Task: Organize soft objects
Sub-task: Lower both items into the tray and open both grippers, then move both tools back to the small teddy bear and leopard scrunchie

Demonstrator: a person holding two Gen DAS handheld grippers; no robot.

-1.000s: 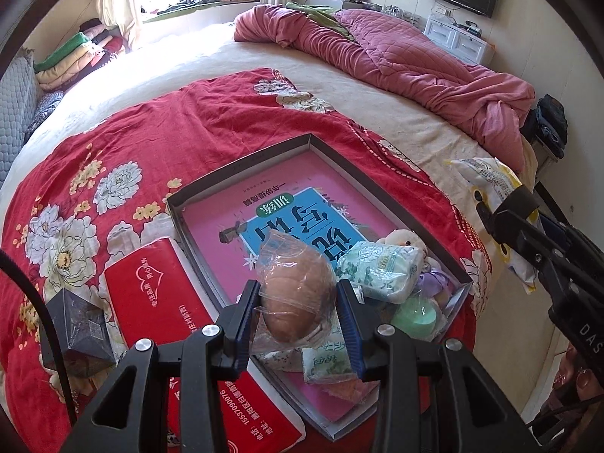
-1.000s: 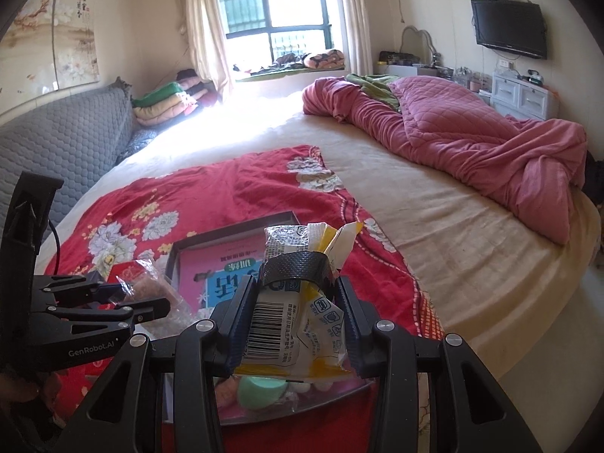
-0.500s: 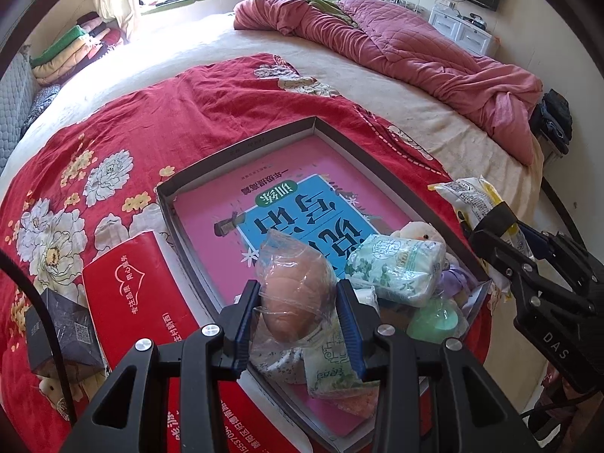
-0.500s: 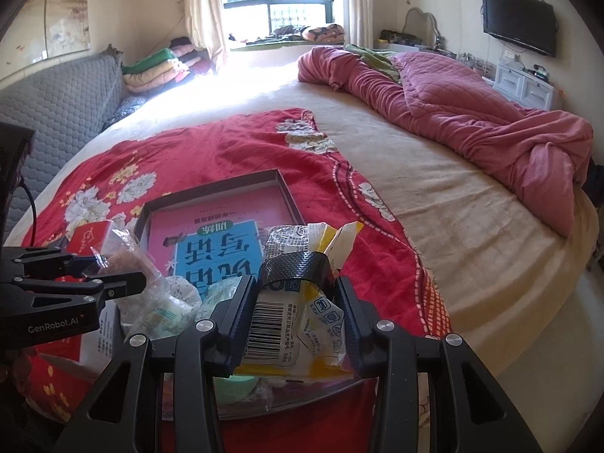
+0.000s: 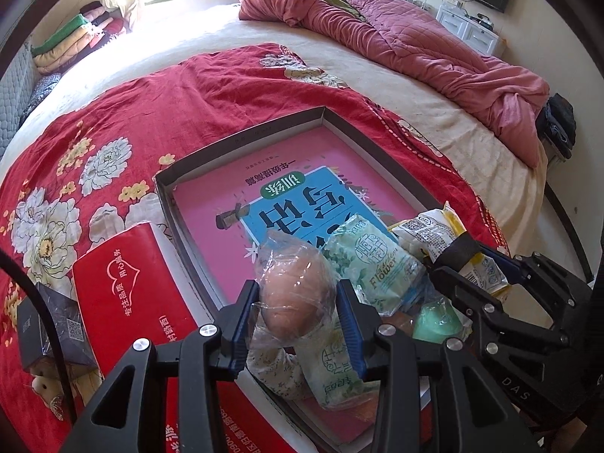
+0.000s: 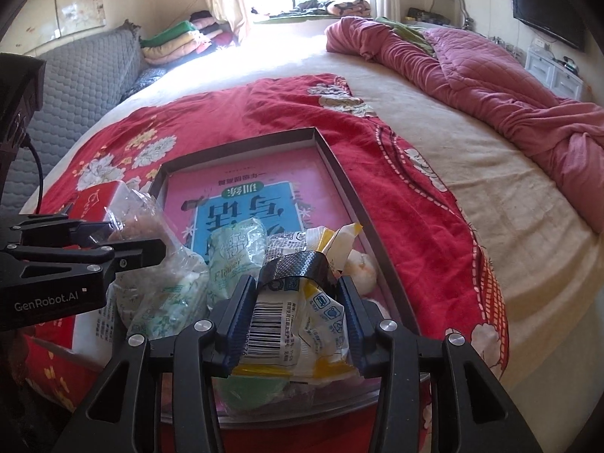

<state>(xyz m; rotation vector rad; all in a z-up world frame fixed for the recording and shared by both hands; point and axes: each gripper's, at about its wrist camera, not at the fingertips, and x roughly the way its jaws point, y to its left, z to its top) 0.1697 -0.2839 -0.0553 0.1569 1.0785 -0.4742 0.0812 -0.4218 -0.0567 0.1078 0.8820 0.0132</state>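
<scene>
1. Our right gripper (image 6: 296,317) was clamped on a yellow-and-white snack packet (image 6: 302,302) with a barcode and a black band around its upper part.
2. Our left gripper (image 6: 113,241) reached in from the left, its fingers closed on a clear bag of bread (image 6: 132,215).
3. A green tissue pack (image 6: 234,253) lay between the two.
4. Beneath them sat a shallow grey tray (image 6: 339,173) holding a pink book (image 6: 245,196), on a red floral blanket (image 6: 264,113).
</scene>
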